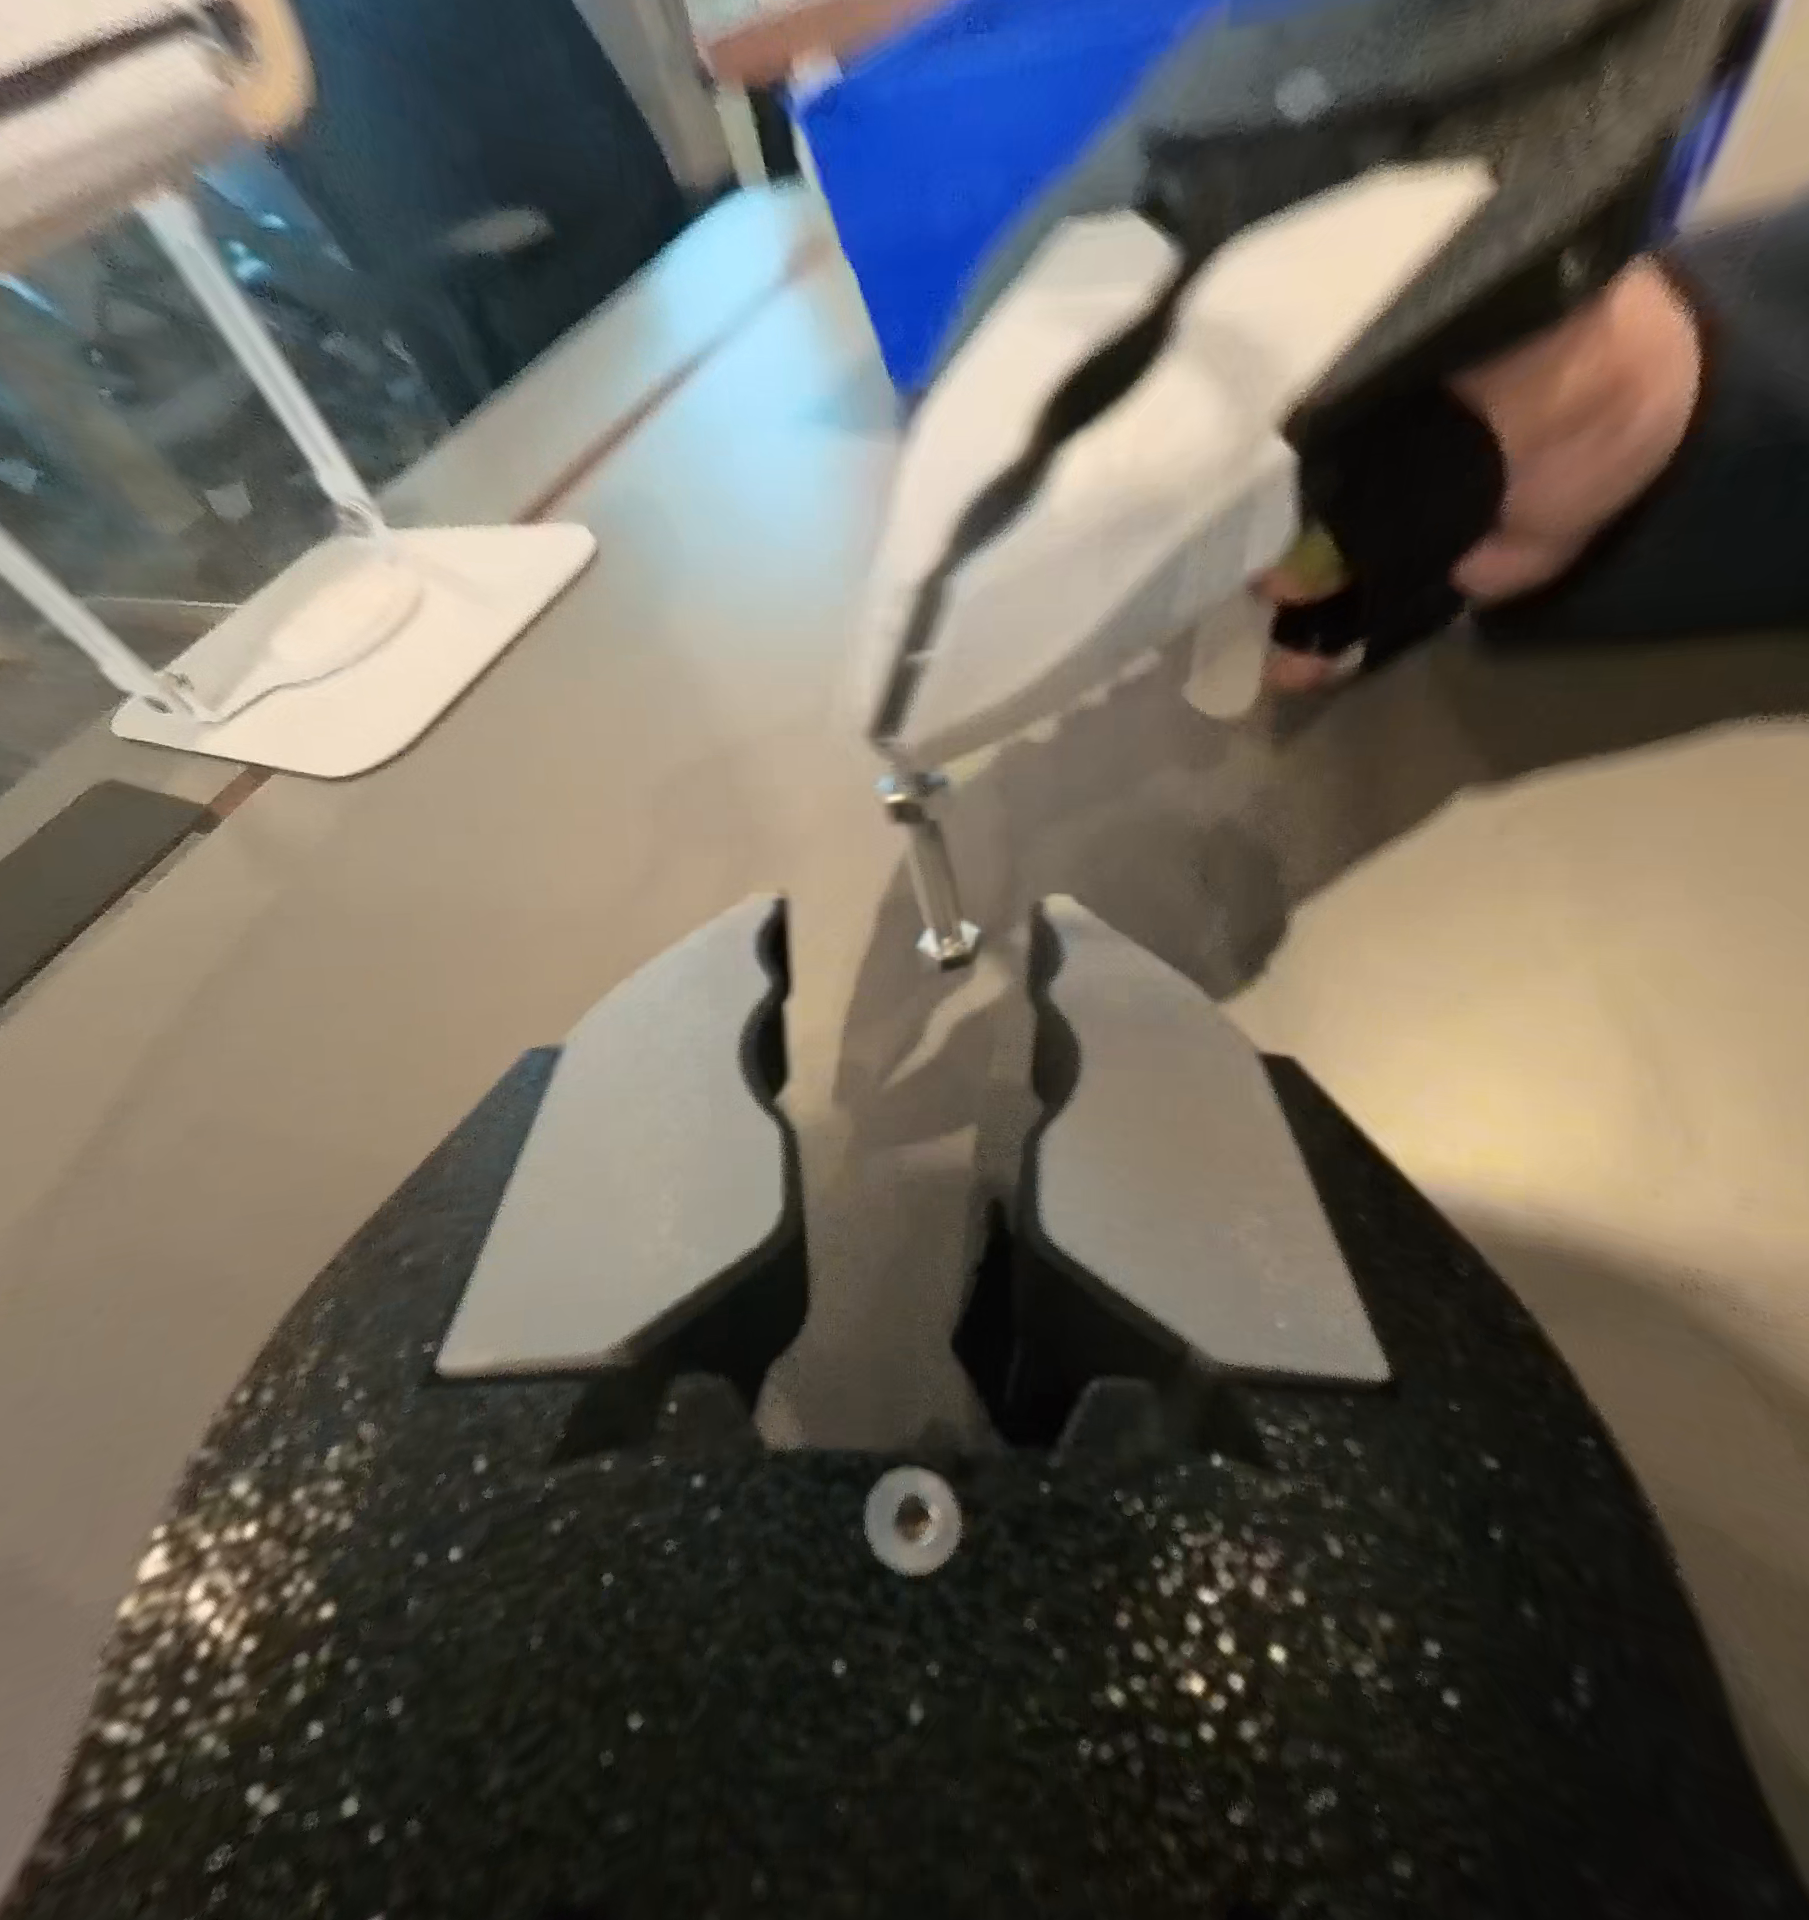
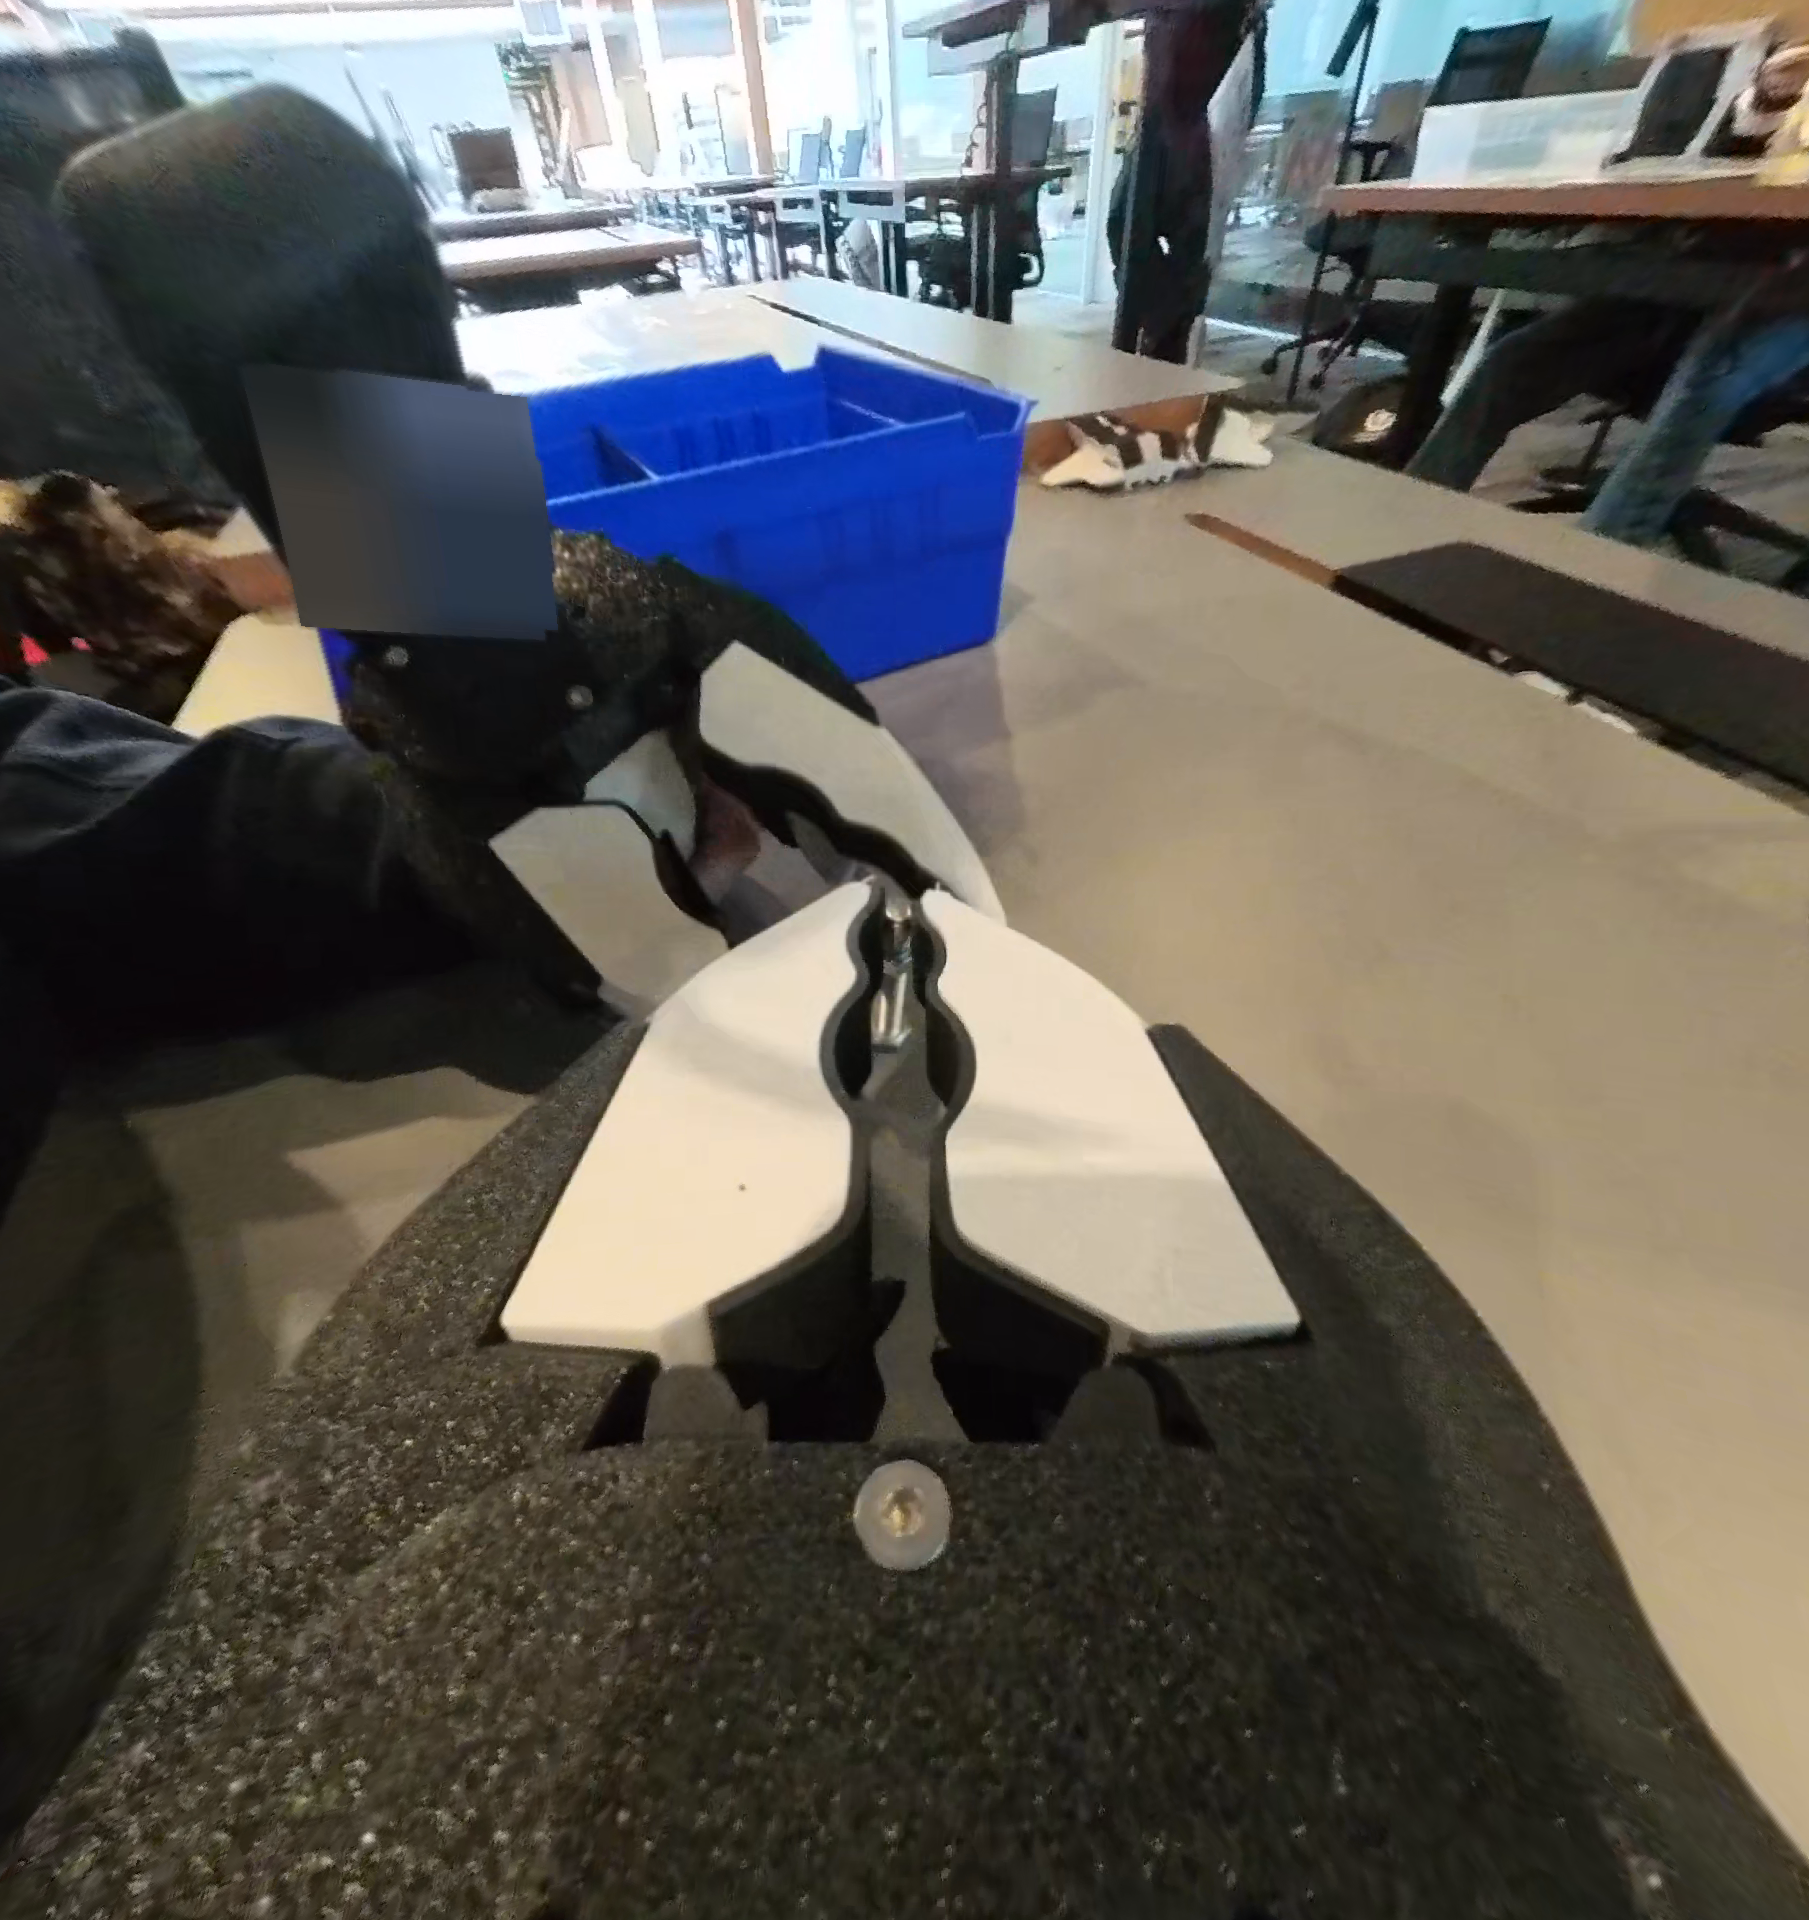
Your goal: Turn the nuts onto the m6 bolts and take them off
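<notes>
A silver bolt (image 1: 926,873) hangs over the grey table (image 1: 464,935) with its hex head (image 1: 947,945) lowest and a nut (image 1: 908,795) threaded near its upper end. My right gripper (image 1: 884,738) reaches in from the upper right and is shut on the bolt's upper end, just above the nut. In the right wrist view the bolt (image 2: 892,987) shows through the gap between the closed right gripper's (image 2: 895,899) white fingers. My left gripper (image 1: 910,925) is open and holds nothing, and the bolt head sits just ahead of its fingertips. It also shows in the right wrist view (image 2: 817,883).
A blue divided bin (image 2: 775,520) stands on the table behind the grippers. A white flat stand base (image 1: 360,644) lies to the left. A black mat (image 2: 1606,665) lies at the far table edge. A person's hand (image 1: 1586,436) holds the right gripper's handle. My left and right fingertips are right by each other. From either gripper's tips it is about 35 centimetres to the white flat stand base (image 1: 360,644).
</notes>
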A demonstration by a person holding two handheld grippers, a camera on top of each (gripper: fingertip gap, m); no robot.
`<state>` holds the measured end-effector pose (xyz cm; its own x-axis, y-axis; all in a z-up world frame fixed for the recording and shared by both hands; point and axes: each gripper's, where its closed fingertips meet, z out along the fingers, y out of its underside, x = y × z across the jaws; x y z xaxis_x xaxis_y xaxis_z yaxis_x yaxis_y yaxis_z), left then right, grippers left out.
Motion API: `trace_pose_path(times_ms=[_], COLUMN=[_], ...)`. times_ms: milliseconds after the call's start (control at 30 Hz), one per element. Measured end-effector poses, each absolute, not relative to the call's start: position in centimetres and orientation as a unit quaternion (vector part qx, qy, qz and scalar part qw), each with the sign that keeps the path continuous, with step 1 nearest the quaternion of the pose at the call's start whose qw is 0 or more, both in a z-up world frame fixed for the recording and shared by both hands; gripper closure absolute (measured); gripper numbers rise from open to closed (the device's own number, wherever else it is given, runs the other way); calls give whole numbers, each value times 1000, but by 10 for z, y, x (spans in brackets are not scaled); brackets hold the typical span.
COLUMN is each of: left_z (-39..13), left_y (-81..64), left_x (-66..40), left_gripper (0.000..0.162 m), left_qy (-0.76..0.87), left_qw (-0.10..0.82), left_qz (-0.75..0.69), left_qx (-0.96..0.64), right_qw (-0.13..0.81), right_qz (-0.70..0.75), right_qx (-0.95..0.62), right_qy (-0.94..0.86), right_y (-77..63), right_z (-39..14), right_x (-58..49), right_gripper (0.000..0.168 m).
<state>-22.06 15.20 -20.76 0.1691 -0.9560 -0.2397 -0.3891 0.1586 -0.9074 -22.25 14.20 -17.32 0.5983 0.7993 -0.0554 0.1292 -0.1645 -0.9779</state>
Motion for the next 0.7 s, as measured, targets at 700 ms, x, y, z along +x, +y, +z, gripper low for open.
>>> trace_pose_path(times_ms=[700], left_z=[-202], left_y=[157], left_x=[-222], left_gripper=[114], left_qy=[556], left_qw=[534], left_qz=[-260], left_qx=[-582], right_qw=[235], right_qz=[-83], right_qx=[-961], right_qy=[-124], right_y=[52], right_z=[-151], right_x=[141], right_gripper=[164])
